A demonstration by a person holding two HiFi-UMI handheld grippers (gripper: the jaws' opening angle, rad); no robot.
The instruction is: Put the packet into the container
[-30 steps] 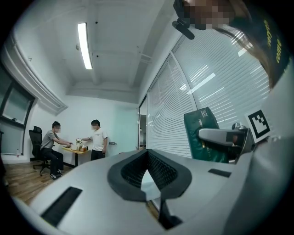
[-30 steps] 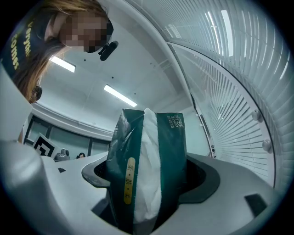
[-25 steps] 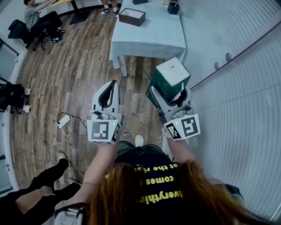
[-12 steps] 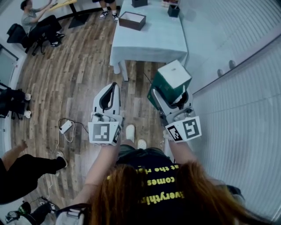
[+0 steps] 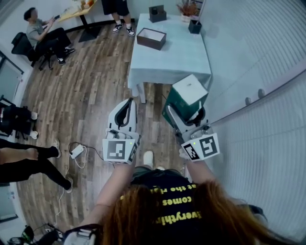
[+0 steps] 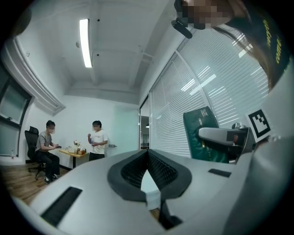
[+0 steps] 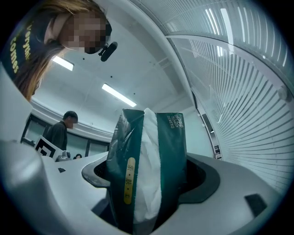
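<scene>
My right gripper (image 5: 183,113) is shut on a dark green tissue packet (image 5: 187,97) with a white top, held in the air over the wooden floor. In the right gripper view the packet (image 7: 148,170) stands upright between the jaws, white tissue showing along its middle. My left gripper (image 5: 128,107) is shut with nothing in it, level with the right one; its closed jaws meet in the left gripper view (image 6: 147,160), where the packet (image 6: 205,133) shows at the right. An open brown box (image 5: 151,38) sits on the far table.
The table (image 5: 181,60) with a pale cloth stands ahead, carrying a black box (image 5: 156,13), a small dark pot (image 5: 194,26) and a plant (image 5: 188,8). A blinds-covered glass wall runs along the right. People sit and stand at the far left; a cable and plug (image 5: 76,151) lie on the floor.
The table and brown box have slid down and right in the head view and show more fully. Both grippers sit a little lower and further right; the right one keeps hold of the packet.
</scene>
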